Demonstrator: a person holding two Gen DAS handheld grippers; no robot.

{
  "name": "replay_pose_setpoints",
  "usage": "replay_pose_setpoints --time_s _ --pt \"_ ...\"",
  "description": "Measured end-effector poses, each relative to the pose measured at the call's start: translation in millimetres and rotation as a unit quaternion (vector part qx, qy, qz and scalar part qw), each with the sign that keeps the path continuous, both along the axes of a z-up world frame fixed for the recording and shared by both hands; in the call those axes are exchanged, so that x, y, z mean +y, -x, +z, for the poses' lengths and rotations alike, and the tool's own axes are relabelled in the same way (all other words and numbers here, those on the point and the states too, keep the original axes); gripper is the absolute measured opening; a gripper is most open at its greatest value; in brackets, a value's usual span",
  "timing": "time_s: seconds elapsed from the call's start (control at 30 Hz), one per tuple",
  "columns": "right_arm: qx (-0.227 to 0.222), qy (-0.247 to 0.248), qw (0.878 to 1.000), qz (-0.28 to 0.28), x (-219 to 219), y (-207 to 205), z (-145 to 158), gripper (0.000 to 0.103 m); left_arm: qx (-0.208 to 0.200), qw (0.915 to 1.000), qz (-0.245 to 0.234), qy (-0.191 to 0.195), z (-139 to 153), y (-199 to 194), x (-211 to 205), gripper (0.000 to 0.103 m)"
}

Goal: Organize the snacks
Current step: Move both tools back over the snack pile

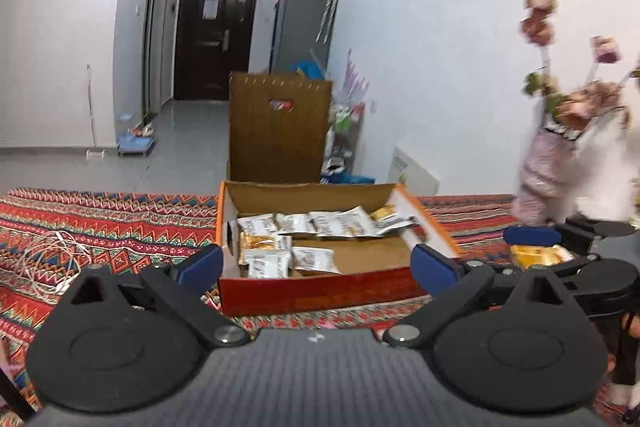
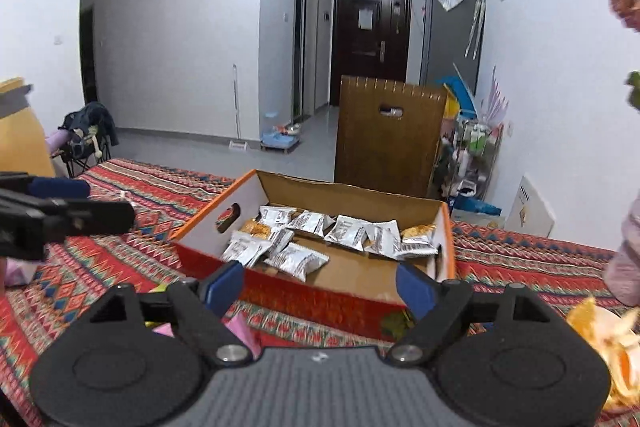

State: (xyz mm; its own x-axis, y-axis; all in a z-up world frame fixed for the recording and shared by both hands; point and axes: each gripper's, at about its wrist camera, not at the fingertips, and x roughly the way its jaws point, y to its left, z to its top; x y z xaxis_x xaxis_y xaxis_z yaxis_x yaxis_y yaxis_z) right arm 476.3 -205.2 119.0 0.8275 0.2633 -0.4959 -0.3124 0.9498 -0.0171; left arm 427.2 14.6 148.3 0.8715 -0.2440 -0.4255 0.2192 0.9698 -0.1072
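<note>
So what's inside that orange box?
The orange box holds silver snack packets and a few golden ones; anything beneath them, or close behind the near wall, is hidden.

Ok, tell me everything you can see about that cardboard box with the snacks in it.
The cardboard box is shallow, open-topped, orange-red outside, plain brown inside, with an oval hand hole in one end wall. It sits flat on the patterned cloth, holding silver and golden snack packets along its far and left sides; the near right floor is bare. Neither gripper touches it.

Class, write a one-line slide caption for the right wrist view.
Open right tongs hover empty before an orange cardboard box of silver snack packets on a patterned cloth.
</note>
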Motion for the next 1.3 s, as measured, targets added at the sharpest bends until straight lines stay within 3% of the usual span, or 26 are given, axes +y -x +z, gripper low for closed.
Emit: replay_pose_setpoints --time_s 0.3,0.7,1.03,1.3 --pt "-0.024 -0.011 1.0 0.002 -40 126 -2 0.086 -0.038 0.9991 -0.014 -0.015 5 114 -21 0.103" --pt "-0.011 -0.018 1.0 -0.023 -65 236 -50 0.089 -0.019 0.9989 -0.039 -0.019 -47 231 -35 0.103" --pt "0.021 0.019 0.998 -0.058 -53 291 -108 0.091 0.075 0.9972 -0.008 -0.005 -106 256 -17 0.103" --pt "0.053 0.024 0.996 -0.066 -49 306 -134 0.091 0.11 0.9938 -0.007 -0.008 -127 246 -19 0.103"
